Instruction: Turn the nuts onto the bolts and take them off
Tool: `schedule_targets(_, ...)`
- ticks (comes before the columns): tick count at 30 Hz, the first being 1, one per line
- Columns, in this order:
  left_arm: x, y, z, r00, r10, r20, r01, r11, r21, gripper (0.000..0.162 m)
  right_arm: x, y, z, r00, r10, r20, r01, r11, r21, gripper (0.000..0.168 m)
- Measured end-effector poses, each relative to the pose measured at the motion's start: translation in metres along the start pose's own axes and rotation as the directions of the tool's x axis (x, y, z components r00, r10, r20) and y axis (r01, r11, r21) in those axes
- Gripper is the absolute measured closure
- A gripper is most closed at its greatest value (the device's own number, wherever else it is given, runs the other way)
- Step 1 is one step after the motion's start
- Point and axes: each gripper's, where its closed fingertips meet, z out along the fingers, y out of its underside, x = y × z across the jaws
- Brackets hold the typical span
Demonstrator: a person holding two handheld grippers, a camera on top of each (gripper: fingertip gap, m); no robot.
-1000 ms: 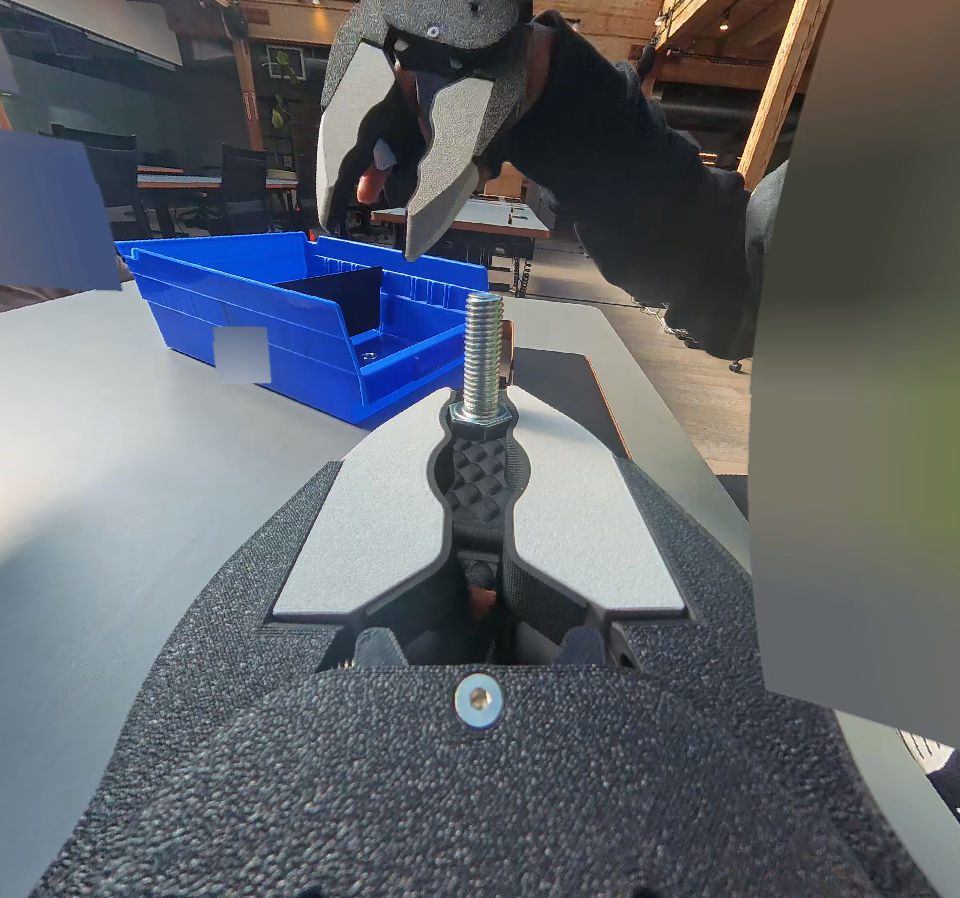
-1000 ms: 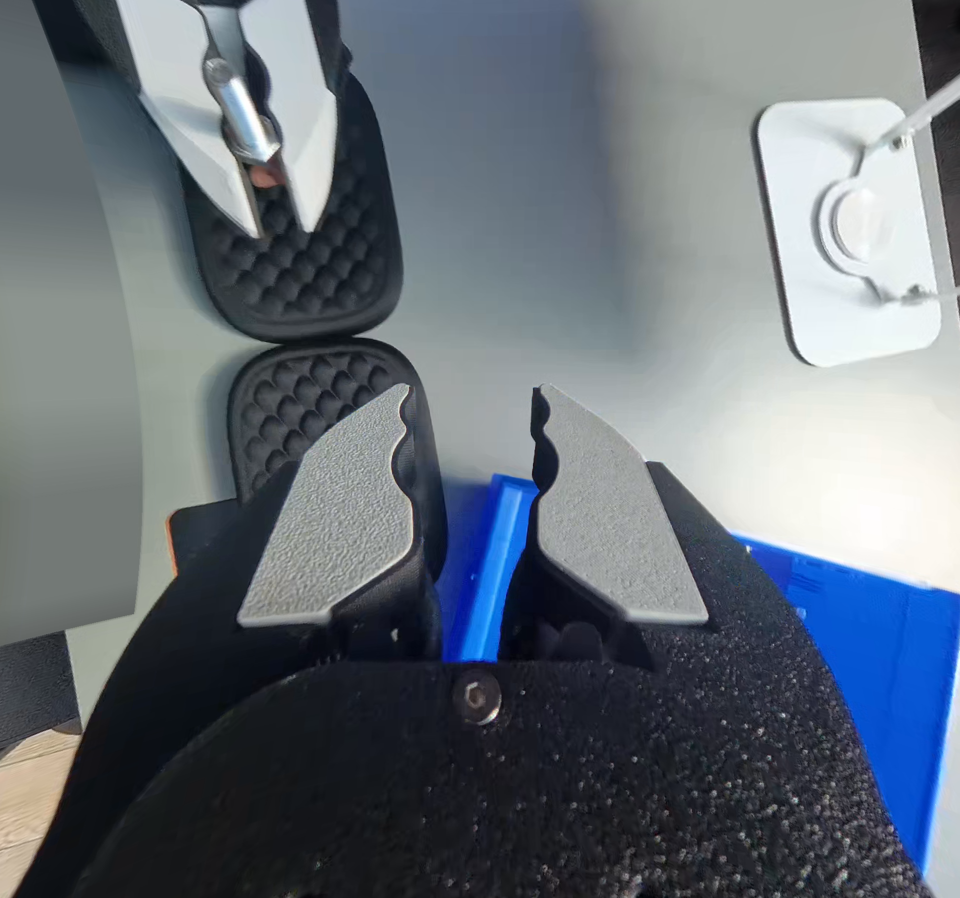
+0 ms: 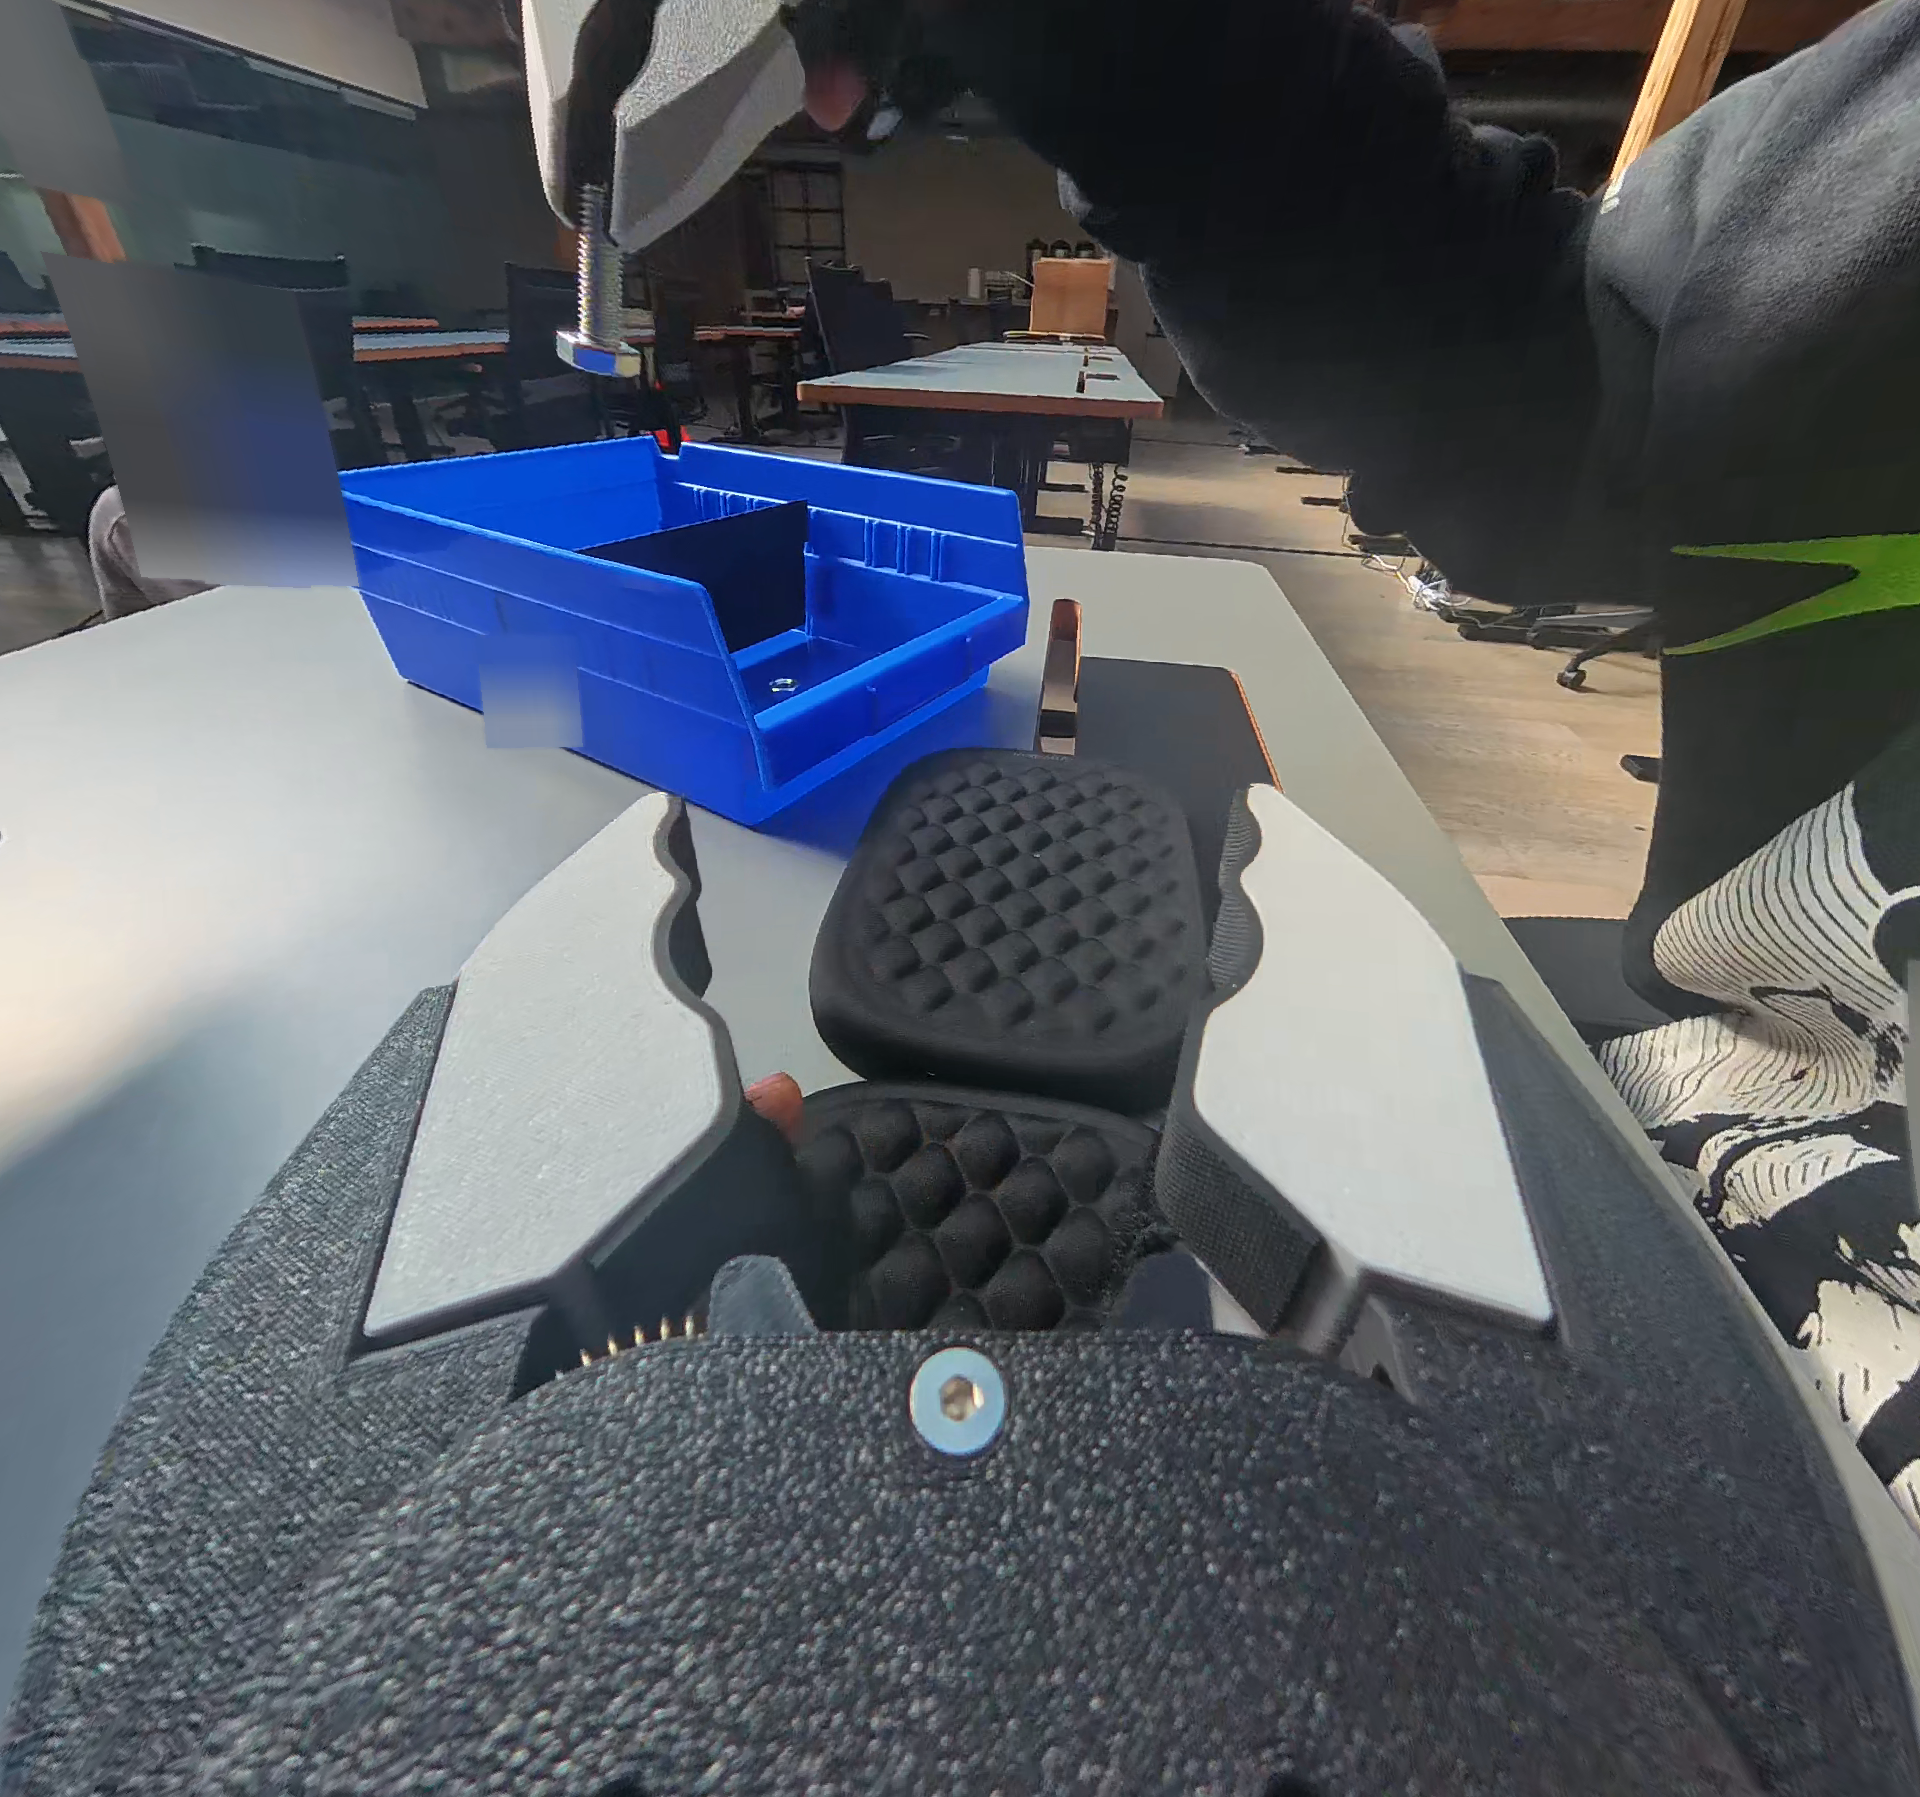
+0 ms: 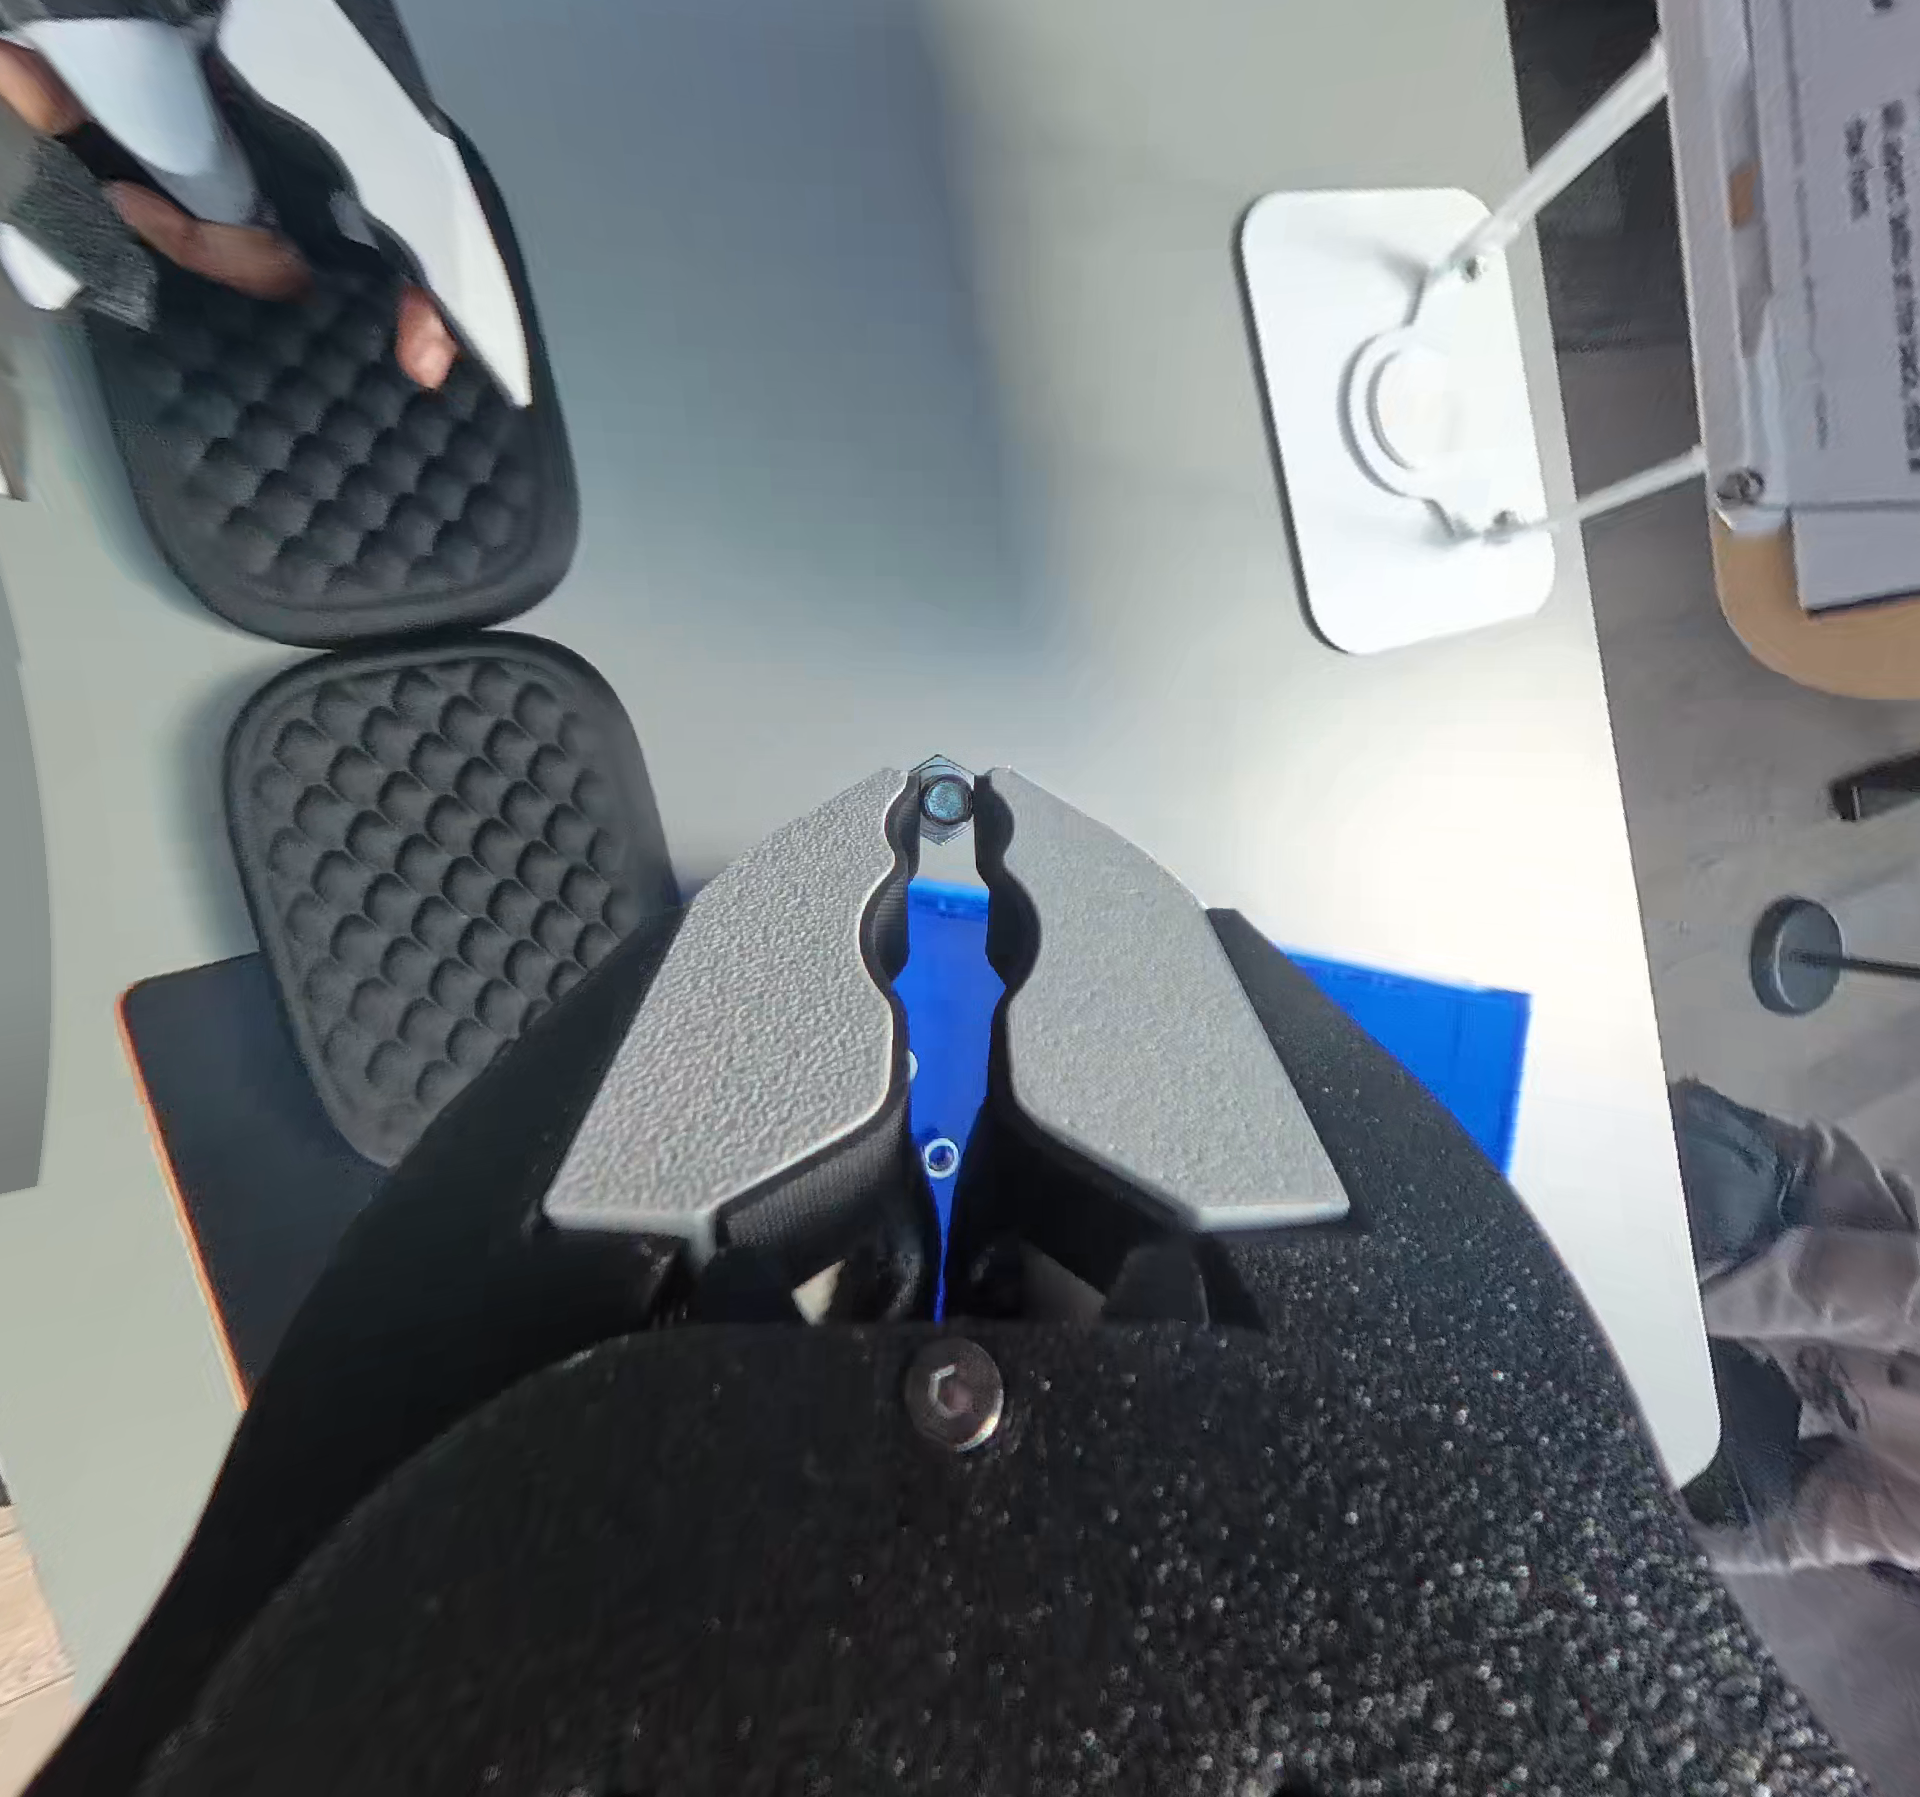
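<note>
One bolt clamped in right hand-held gripper; one nut in bin.

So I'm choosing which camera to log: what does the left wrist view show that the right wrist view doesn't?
Only the left wrist view shows the bolt full length, hanging head down from the right tongs, plus the room behind. Only the right wrist view shows the white stand and the bolt end-on. Both show the blue bin, a nut in it, the black dimpled pads, the grey table and the open left tongs.
</note>
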Motion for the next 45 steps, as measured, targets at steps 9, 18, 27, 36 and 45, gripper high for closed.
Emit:
schedule_targets(9,0.001,0.003,0.002,1.000,0.012,0.004,-0.012,1.000,-0.024,0.047,0.123,0.151,0.008,0.891,0.402,-0.212,-0.432,0.893,-0.123,0.159)
schedule_targets(18,0.003,0.009,0.006,0.999,0.032,0.002,-0.032,0.997,-0.067,0.047,0.160,0.229,0.074,0.769,0.586,-0.255,-0.635,0.749,-0.190,0.159)
schedule_targets(27,0.001,0.007,0.005,1.000,0.005,-0.001,-0.005,0.999,-0.051,0.049,0.154,0.243,0.100,0.755,0.613,-0.233,-0.656,0.713,-0.249,0.159)
schedule_targets(36,0.001,0.006,0.004,1.000,0.012,-0.002,-0.012,0.999,-0.047,0.051,0.153,0.241,0.098,0.750,0.619,-0.234,-0.662,0.711,-0.239,0.148)
schedule_targets(45,-0.005,0.005,0.004,0.999,-0.005,0.040,0.006,0.999,-0.040,0.063,0.141,0.118,0.000,0.719,0.640,-0.271,-0.550,0.762,0.341,0.102)
